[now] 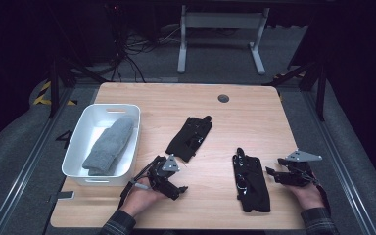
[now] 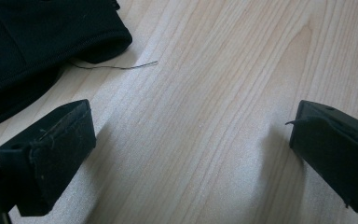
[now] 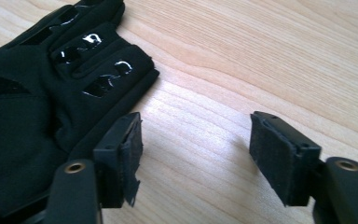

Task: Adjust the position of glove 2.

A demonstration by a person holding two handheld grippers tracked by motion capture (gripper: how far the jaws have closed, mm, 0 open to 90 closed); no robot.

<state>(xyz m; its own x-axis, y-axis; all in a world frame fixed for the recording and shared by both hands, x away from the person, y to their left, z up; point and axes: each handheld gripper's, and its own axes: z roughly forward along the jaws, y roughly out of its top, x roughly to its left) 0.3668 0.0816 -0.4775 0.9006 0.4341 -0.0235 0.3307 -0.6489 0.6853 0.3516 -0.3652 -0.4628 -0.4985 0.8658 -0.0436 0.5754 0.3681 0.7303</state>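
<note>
left gripper [image 1: 176, 183] low over table, jaws wide apart; right gripper [image 1: 272, 174] low, jaws apart, nothing between.

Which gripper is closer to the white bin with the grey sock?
Left. The left gripper sits just off the near right corner of the white bin; the right gripper is across the table, beyond a black glove.

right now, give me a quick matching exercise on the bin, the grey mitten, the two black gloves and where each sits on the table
Things:
1. white bin
2. grey mitten
3. black glove with cuff toward the person
4. black glove lying aslant

Places:
A. mid-table, beyond the left gripper
B. inside the bin
C. left edge of the table
D. just beside the right gripper

Pairs: 1-C, 2-B, 3-D, 4-A
</note>
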